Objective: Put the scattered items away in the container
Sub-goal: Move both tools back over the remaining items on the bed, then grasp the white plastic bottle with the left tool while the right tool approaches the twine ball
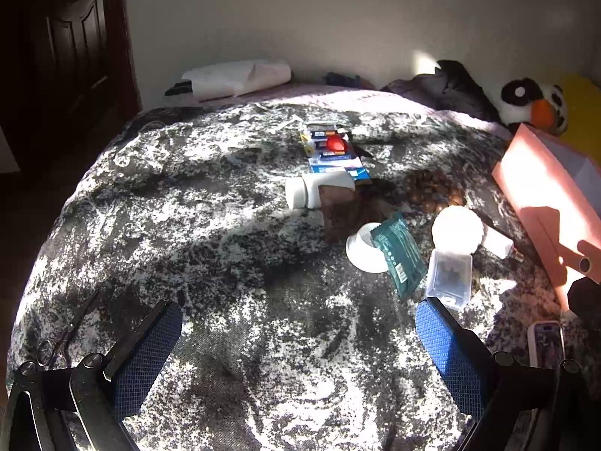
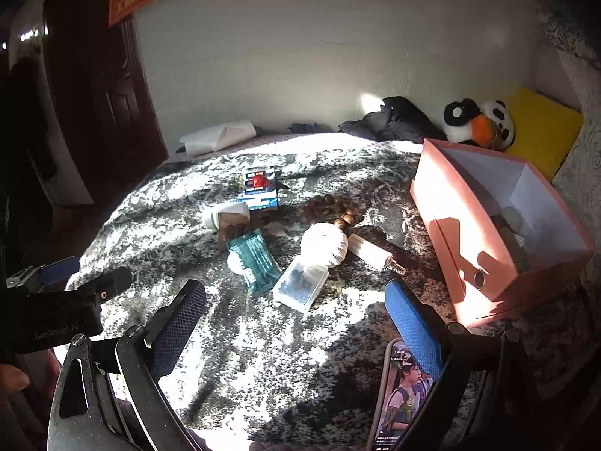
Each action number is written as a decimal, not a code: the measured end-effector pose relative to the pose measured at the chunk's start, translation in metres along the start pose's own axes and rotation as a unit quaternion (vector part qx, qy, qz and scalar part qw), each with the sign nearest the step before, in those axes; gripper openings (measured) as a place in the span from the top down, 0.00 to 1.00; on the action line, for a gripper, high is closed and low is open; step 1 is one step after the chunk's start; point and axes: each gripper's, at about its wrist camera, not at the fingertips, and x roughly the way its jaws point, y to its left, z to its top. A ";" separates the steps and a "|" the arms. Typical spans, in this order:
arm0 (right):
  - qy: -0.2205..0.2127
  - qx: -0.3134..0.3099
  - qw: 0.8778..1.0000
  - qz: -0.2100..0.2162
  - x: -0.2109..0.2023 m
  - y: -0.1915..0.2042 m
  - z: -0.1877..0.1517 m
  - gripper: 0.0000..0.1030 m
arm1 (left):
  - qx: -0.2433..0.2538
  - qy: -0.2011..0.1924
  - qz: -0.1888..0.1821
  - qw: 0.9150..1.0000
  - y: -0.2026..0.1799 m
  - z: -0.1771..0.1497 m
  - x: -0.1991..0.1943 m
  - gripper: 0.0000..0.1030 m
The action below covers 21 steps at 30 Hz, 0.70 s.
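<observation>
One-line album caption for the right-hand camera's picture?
Open right gripper over a patterned bedspread, facing scattered items and a pink box.

A bed (image 1: 225, 225) under a mottled grey-and-white cover fills the room. At its far edge lie a white pillow (image 1: 236, 77), a heap of dark clothes (image 2: 394, 120) and a panda plush (image 2: 479, 124) beside a yellow cushion (image 2: 541, 127). A dark wooden door (image 1: 71, 45) stands at left.

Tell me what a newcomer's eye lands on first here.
The pink box stands open at the right of the bed, glowing in sunlight. A clutter of small things lies mid-bed, including a teal packet and a white bulb. A panda toy sits behind the box by the wall.
</observation>
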 end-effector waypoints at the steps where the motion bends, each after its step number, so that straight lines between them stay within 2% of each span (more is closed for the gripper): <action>1: 0.003 0.001 1.000 0.004 0.006 0.004 0.002 0.05 | -0.002 0.002 0.001 1.000 0.002 0.001 0.004 0.01; 9: 0.024 0.002 1.000 -0.004 0.048 0.011 0.011 0.05 | -0.010 0.020 -0.002 1.000 0.000 0.017 0.042 0.01; 21: 0.044 0.010 0.998 -0.031 0.098 -0.012 0.026 0.05 | 0.006 0.037 -0.013 0.999 -0.025 0.047 0.095 0.01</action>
